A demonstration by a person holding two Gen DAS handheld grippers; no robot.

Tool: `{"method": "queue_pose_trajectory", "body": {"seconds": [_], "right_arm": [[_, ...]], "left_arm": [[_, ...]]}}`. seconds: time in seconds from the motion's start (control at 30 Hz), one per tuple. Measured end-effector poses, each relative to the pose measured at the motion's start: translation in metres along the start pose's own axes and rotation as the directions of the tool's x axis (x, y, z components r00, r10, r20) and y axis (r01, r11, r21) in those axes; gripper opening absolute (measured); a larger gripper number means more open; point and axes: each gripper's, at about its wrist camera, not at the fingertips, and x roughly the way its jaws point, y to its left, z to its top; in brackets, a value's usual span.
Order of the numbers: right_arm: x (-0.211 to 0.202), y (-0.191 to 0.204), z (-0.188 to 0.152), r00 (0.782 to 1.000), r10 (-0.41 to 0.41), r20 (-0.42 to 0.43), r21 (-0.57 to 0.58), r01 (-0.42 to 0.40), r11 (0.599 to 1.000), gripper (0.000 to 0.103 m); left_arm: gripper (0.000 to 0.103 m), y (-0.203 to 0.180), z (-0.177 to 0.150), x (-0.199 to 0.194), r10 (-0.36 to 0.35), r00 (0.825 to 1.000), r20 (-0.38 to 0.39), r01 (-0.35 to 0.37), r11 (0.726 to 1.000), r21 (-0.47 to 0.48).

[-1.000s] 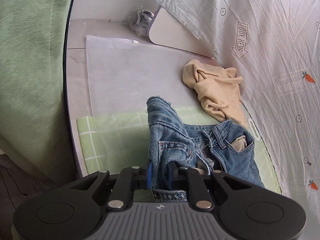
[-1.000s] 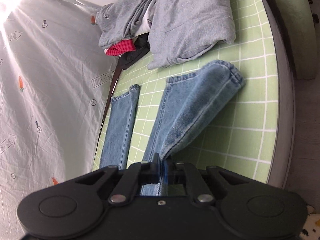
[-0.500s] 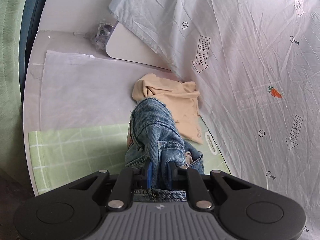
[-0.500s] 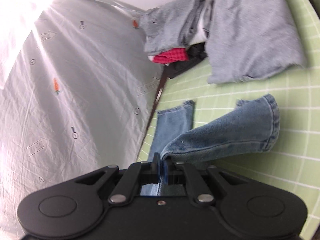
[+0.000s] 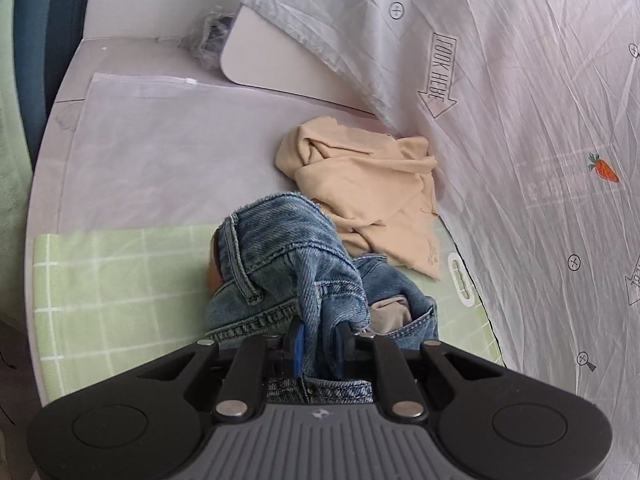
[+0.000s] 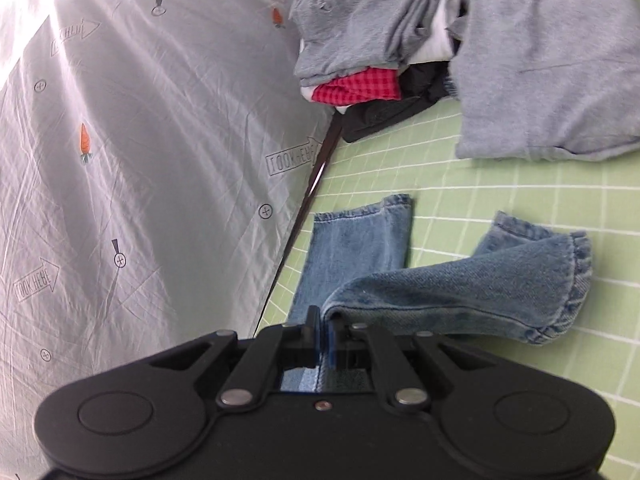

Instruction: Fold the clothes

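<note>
Jeans of faded blue denim are pinched at both ends: the left gripper is clamped on the waistband, the right gripper on one leg, which is raised and swung toward the other leg lying flat on the green checked mat. Judging by this, a lengthwise fold is under way, not yet laid. Beyond, a crumpled beige garment looks unfolded, while a grey folded stack sits at the mat's far end.

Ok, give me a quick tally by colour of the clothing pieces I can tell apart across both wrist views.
Blue: 1, the jeans, held by left gripper and right gripper
Beige: 1, crumpled garment
Grey: 2, folded top and a piece on the pile
Red checked: 1
Black: 1
Total: 6
</note>
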Motion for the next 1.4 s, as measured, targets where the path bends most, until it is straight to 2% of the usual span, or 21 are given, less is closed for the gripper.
{"method": "queue_pose_trajectory", "body": {"seconds": [0.1,0.13,0.2,0.23,0.27,0.37,0.4,0.47,0.7,0.73,0.8,0.9,0.93,1.0,1.13,1.2,1.23,1.3,1.33,1.37,1.4], "right_arm": [[0.064,0.036,0.018,0.999,0.028,-0.030,-0.051,-0.029,0.998,0.004],[0.092,0.050,0.022,0.998,0.030,-0.049,-0.085,-0.034,0.996,0.004],[0.152,0.080,0.029,0.995,0.031,-0.090,-0.159,-0.045,0.986,0.006],[0.182,0.094,0.026,0.992,0.012,-0.123,-0.212,-0.038,0.977,0.018],[0.213,0.108,0.022,0.987,-0.013,-0.158,-0.268,-0.030,0.963,0.036],[0.252,0.128,-0.003,0.968,-0.116,-0.222,-0.390,0.021,0.920,0.045],[0.250,0.127,-0.013,0.968,-0.124,-0.218,-0.424,0.021,0.905,0.048],[0.237,0.116,-0.026,0.971,-0.144,-0.191,-0.463,0.040,0.886,0.062],[0.185,0.052,-0.032,0.953,-0.298,-0.056,-0.453,0.242,0.858,0.066],[0.178,0.043,-0.033,0.947,-0.319,-0.036,-0.449,0.270,0.852,0.068],[0.163,0.025,-0.035,0.932,-0.362,0.002,-0.440,0.326,0.837,0.070],[0.157,0.012,-0.034,0.920,-0.388,0.052,-0.449,0.368,0.814,0.075],[0.159,0.011,-0.033,0.919,-0.388,0.067,-0.458,0.374,0.806,0.078],[0.162,0.009,-0.031,0.910,-0.401,0.104,-0.481,0.399,0.780,0.078],[0.170,0.003,-0.025,0.869,-0.464,0.174,-0.526,0.480,0.702,0.078],[0.175,-0.003,-0.021,0.861,-0.478,0.174,-0.539,0.490,0.685,0.076],[0.176,-0.005,-0.019,0.866,-0.469,0.174,-0.552,0.481,0.682,0.074],[0.178,-0.007,-0.016,0.879,-0.444,0.173,-0.580,0.456,0.675,0.065],[0.177,-0.009,-0.012,0.884,-0.435,0.171,-0.580,0.448,0.681,0.052],[0.176,-0.010,-0.009,0.888,-0.427,0.169,-0.576,0.441,0.688,0.032],[0.175,-0.013,-0.006,0.894,-0.419,0.159,-0.566,0.430,0.704,0.023]], "left_arm": [[0.016,-0.045,0.005,0.041,-0.041,0.999,0.002,0.041,0.999,-0.024],[0.017,-0.060,0.005,0.060,-0.047,0.999,0.008,0.047,0.999,-0.008],[0.026,-0.087,0.003,0.097,-0.048,0.999,0.013,0.046,0.996,0.075],[0.029,-0.103,0.000,0.118,0.001,1.000,-0.008,0.000,0.992,0.126],[0.038,-0.113,-0.004,0.128,0.032,0.999,-0.032,-0.026,0.988,0.153],[0.054,-0.126,-0.022,0.124,-0.013,1.000,-0.016,0.016,0.974,0.225],[0.066,-0.128,-0.028,0.118,-0.030,1.000,0.001,0.029,0.965,0.260],[0.074,-0.130,-0.041,0.110,-0.012,1.000,0.003,0.010,0.937,0.348],[0.074,-0.131,-0.097,0.099,0.058,0.997,-0.056,-0.009,0.766,0.642],[0.074,-0.133,-0.107,0.099,0.066,0.996,-0.053,-0.012,0.728,0.685],[0.074,-0.140,-0.125,0.098,0.063,0.996,-0.061,0.001,0.688,0.725],[0.076,-0.149,-0.145,0.103,0.016,0.988,-0.155,0.105,0.670,0.735],[0.077,-0.152,-0.152,0.104,0.022,0.987,-0.162,0.109,0.647,0.755],[0.077,-0.156,-0.166,0.104,0.037,0.985,-0.171,0.115,0.605,0.788],[0.078,-0.158,-0.191,0.101,0.071,0.981,-0.181,0.118,0.524,0.843],[0.078,-0.154,-0.191,0.103,0.098,0.978,-0.183,0.105,0.522,0.846],[0.078,-0.152,-0.191,0.105,0.112,0.977,-0.183,0.099,0.521,0.847],[0.078,-0.148,-0.191,0.107,0.140,0.973,-0.185,0.087,0.519,0.850],[0.078,-0.146,-0.191,0.108,0.153,0.971,-0.185,0.081,0.518,0.852],[0.078,-0.144,-0.191,0.110,0.167,0.968,-0.186,0.075,0.517,0.853],[0.079,-0.142,-0.191,0.111,0.180,0.966,-0.186,0.069,0.515,0.854]]}}
